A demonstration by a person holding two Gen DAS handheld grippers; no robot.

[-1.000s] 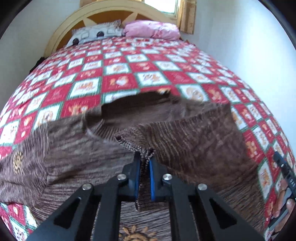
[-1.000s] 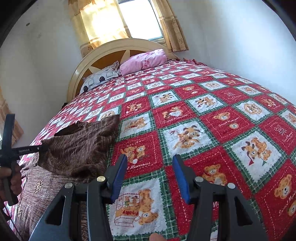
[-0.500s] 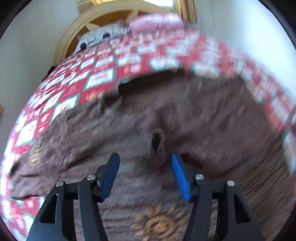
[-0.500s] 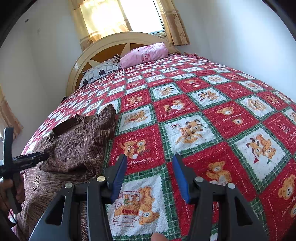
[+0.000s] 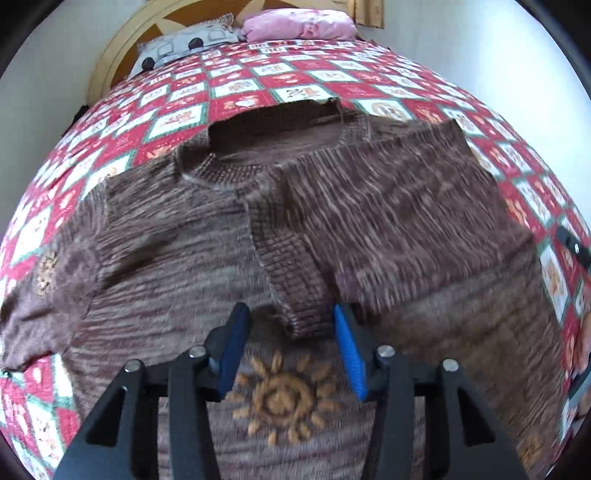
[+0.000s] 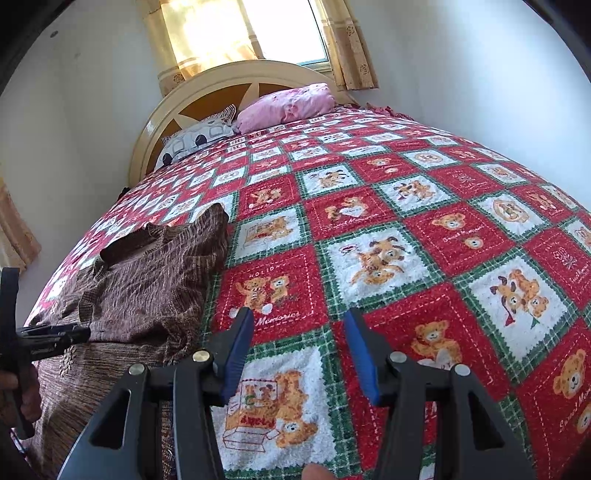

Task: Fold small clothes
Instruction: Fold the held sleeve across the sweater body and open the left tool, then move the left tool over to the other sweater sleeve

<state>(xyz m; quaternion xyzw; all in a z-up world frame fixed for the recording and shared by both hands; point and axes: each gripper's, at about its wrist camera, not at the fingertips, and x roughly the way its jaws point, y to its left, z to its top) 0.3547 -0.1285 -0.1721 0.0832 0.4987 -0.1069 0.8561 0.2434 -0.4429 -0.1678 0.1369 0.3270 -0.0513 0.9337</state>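
Note:
A brown knit sweater (image 5: 388, 206) lies flat on the bed, neck hole away from me, with an orange sun motif (image 5: 280, 398) on its front. Its right sleeve is folded in across the chest. The sleeve's ribbed cuff (image 5: 303, 295) ends between the blue pads of my left gripper (image 5: 291, 325); the jaws are closing, and the pads stand apart from the cuff. In the right wrist view the sweater (image 6: 147, 288) sits at the left. My right gripper (image 6: 299, 325) hovers open over the bare bedspread to the right of it, with nothing between its fingers.
A red, white and green teddy-bear bedspread (image 6: 424, 221) covers the bed. A pink pillow (image 6: 288, 105) and a grey patterned pillow (image 6: 199, 138) lie by the cream headboard (image 6: 221, 85), under a curtained window (image 6: 258, 33). A white wall runs along the right side.
My left gripper has let go of the sleeve cuff, opened wide and dropped closer to the sweater. The sleeve now lies across the chest. The right gripper has stayed in place.

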